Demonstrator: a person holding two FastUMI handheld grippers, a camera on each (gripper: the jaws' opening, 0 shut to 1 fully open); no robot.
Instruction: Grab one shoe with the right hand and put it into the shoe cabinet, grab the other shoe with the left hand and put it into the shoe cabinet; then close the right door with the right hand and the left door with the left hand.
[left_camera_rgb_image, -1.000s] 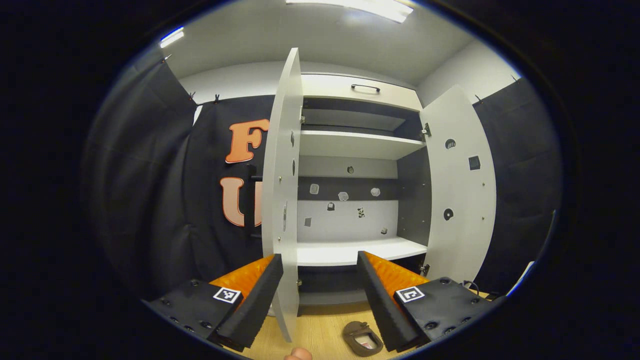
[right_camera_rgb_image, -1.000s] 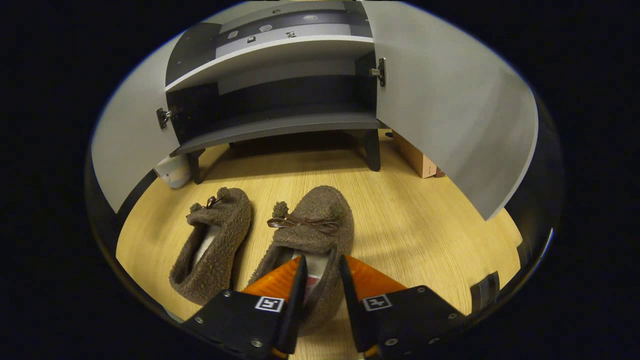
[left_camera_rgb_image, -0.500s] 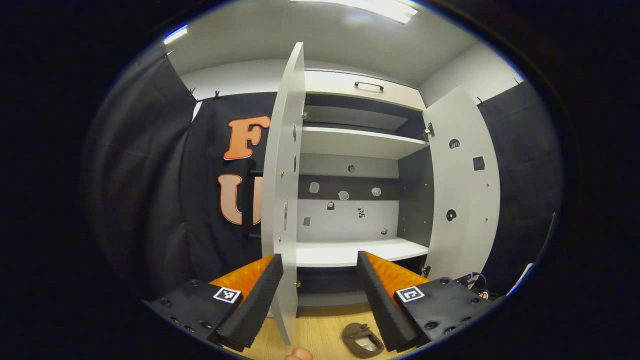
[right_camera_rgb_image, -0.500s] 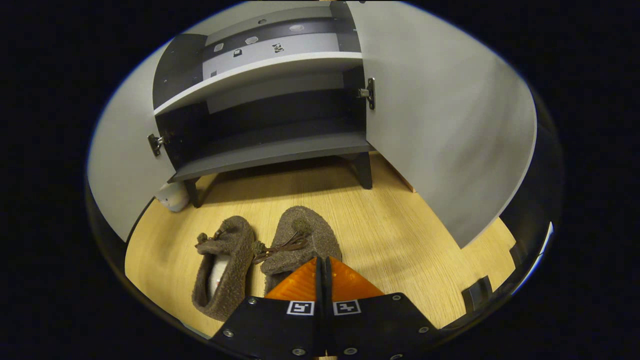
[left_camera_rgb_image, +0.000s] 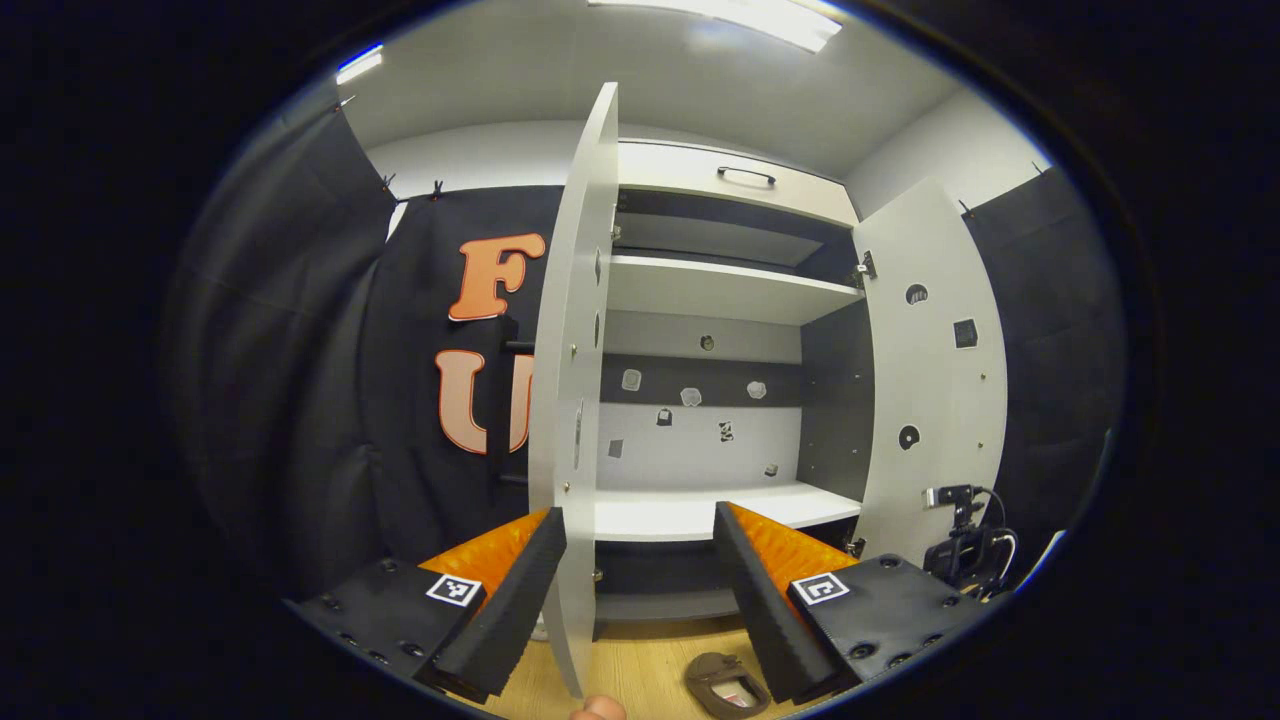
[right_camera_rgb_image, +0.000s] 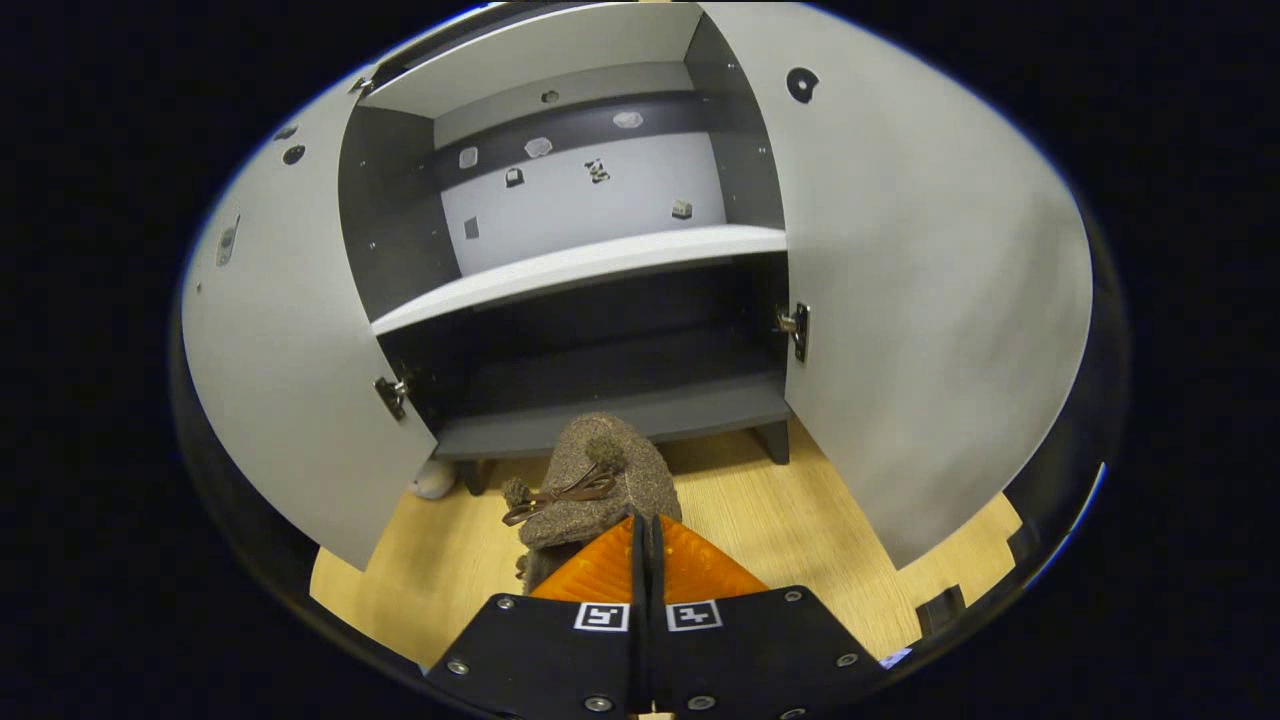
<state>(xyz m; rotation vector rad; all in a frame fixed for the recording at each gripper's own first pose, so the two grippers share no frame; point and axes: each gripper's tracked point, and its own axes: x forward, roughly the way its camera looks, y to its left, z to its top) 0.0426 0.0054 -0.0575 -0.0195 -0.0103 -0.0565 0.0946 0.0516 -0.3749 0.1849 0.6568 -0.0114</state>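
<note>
In the right gripper view my right gripper (right_camera_rgb_image: 645, 530) is shut on the heel rim of a brown fuzzy shoe (right_camera_rgb_image: 590, 485) with a small bow. It holds the shoe above the wooden floor, toe toward the shoe cabinet's dark bottom shelf (right_camera_rgb_image: 620, 415). Both cabinet doors stand wide: the left door (right_camera_rgb_image: 290, 380) and the right door (right_camera_rgb_image: 920, 300). In the left gripper view my left gripper (left_camera_rgb_image: 640, 590) hangs open with nothing in it, facing the cabinet. The left door's edge (left_camera_rgb_image: 572, 400) stands between its fingers. The other brown shoe (left_camera_rgb_image: 725, 685) lies on the floor below.
A white shelf (right_camera_rgb_image: 580, 270) sits above the bottom shelf, and higher shelves (left_camera_rgb_image: 720, 290) show above it. A small white object (right_camera_rgb_image: 432, 482) lies by the cabinet's left leg. A black device with cables (left_camera_rgb_image: 965, 545) hangs at the right door's foot. A fingertip (left_camera_rgb_image: 597, 708) shows at the bottom.
My right gripper shut on the shoe, then lifted it off the floor and toward the cabinet. The other shoe dropped out of its view. My left gripper barely shifted.
</note>
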